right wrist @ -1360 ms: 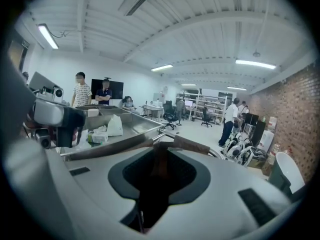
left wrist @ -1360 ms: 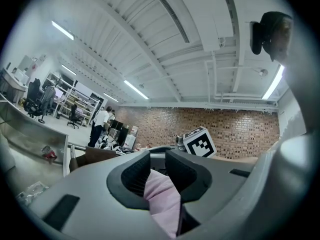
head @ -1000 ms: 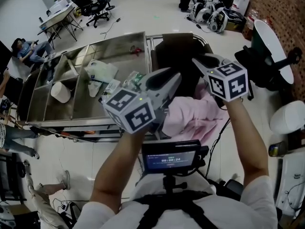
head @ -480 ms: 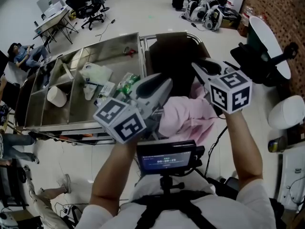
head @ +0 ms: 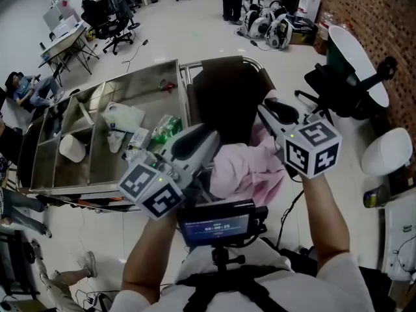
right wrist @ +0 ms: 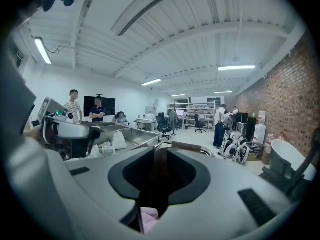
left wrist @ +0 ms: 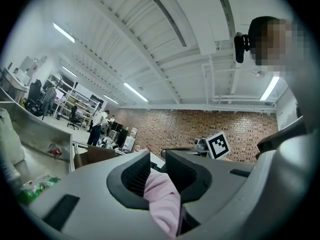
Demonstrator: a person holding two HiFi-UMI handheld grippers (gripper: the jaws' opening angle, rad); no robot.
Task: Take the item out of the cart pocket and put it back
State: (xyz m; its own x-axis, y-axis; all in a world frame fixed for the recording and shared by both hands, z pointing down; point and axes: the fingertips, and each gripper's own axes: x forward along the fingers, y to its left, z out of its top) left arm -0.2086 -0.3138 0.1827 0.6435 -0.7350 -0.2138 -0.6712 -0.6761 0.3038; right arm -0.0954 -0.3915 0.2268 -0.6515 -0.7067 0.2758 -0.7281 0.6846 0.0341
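Note:
A pink cloth (head: 244, 168) hangs bunched between my two grippers, above and in front of the cart's dark brown pocket (head: 224, 96). My left gripper (head: 209, 135) is shut on the cloth's left side. In the left gripper view the cloth (left wrist: 162, 199) is pinched between the jaws of the left gripper (left wrist: 157, 166). My right gripper (head: 268, 108) holds the cloth's right side. A bit of the cloth (right wrist: 149, 226) shows low between the nearly closed jaws of the right gripper (right wrist: 159, 169). The pocket's mouth stands open; its inside is dark.
The steel cart (head: 140, 86) left of the pocket holds a white bag (head: 123, 117), green packets (head: 166, 127) and a white roll (head: 71, 147). A black chair (head: 331, 86) and a white stool (head: 387, 151) stand at the right. People sit at the far left. A small screen (head: 218, 225) is mounted at my chest.
Both grippers have come back towards me, the left one lower and further left. The pink cloth has come with them and spreads wider between them.

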